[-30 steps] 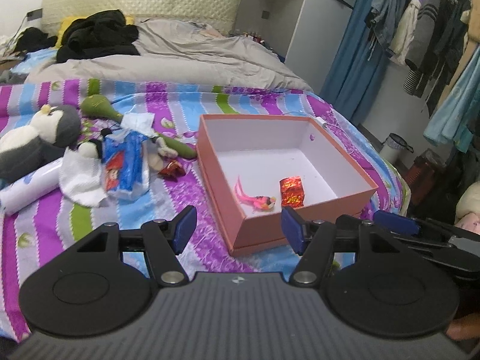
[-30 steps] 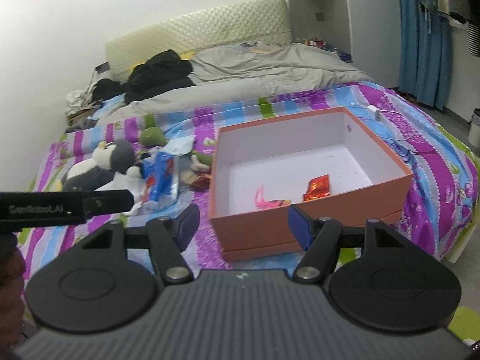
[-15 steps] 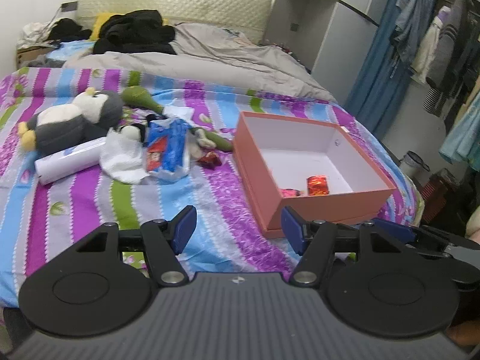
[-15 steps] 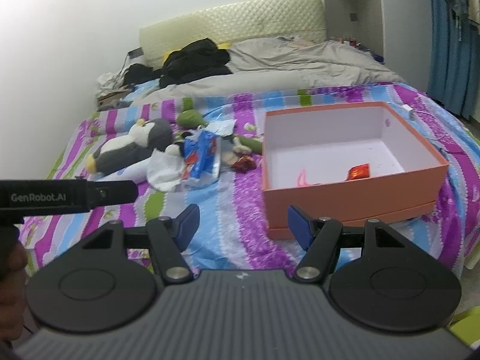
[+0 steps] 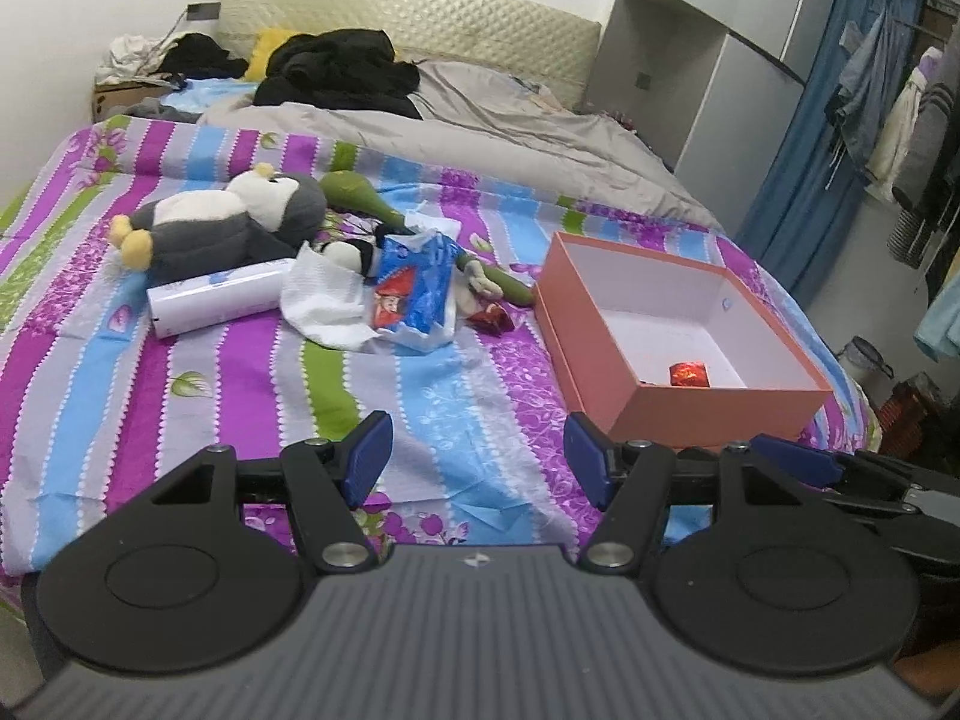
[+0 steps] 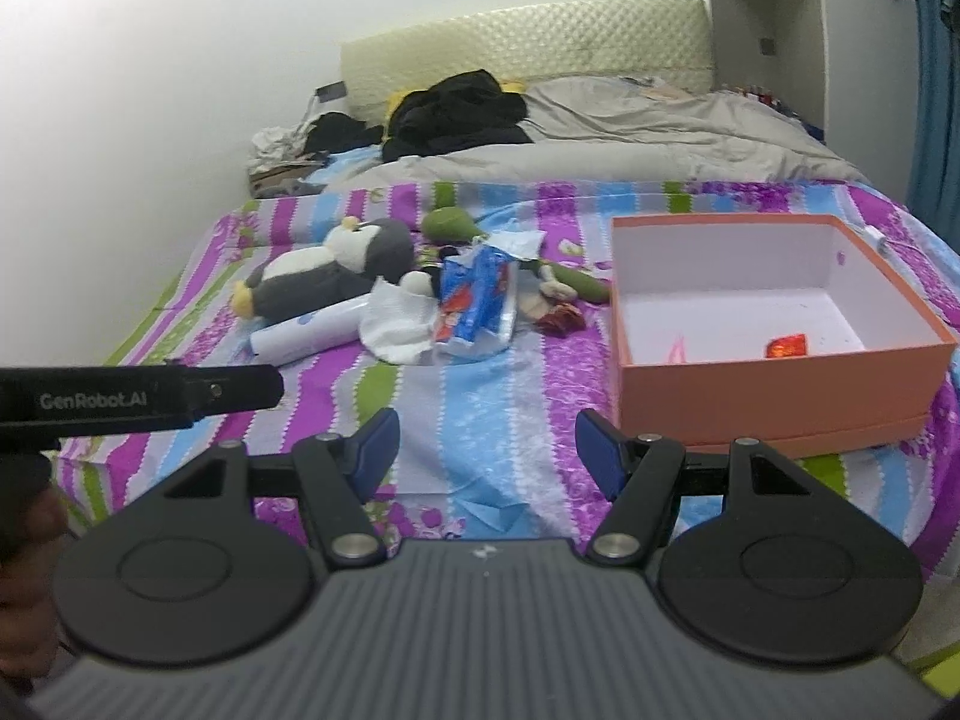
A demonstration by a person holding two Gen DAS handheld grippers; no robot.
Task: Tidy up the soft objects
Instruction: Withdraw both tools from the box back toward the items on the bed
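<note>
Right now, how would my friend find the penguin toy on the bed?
Look at the striped bed cover, then at the pile of things left of the orange box. The penguin toy lies on its side at the pile's far left, just behind a white tube. It is the biggest thing there, grey and white with yellow feet.

Fuzzy plush penguin (image 5: 234,222), crinkled glossy plastic packet (image 5: 414,288), soft white paper tissue (image 5: 327,297), matt salmon cardboard box (image 5: 714,408), shiny red foil wrapper (image 5: 689,373) inside the box, printed cloth bedsheet (image 5: 252,396).

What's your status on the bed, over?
Left gripper and right gripper open, empty. Penguin plush lies in the pile, outside the orange box. Nothing blocks it.
</note>
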